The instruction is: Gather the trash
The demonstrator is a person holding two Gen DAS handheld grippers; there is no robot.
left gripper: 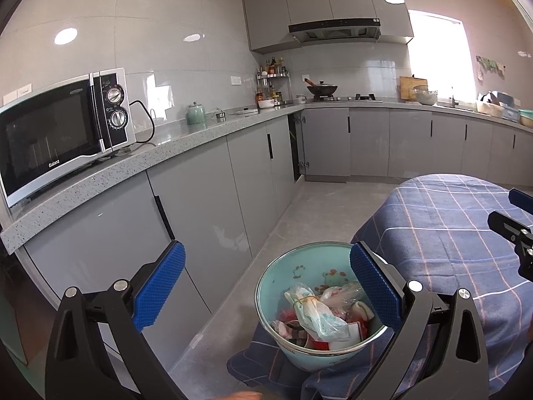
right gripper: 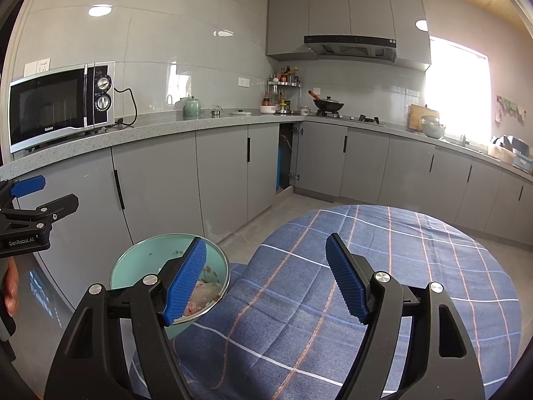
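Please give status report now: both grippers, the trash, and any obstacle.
Left gripper open, empty. Right gripper open, empty. Trash piled in teal basin at edge of checked tablecloth. No obstacle seen.

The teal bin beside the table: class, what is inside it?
The teal bin holds crumpled plastic bags, wrappers and red scraps. The bags cover whatever lies beneath, so the bottom cannot be seen.
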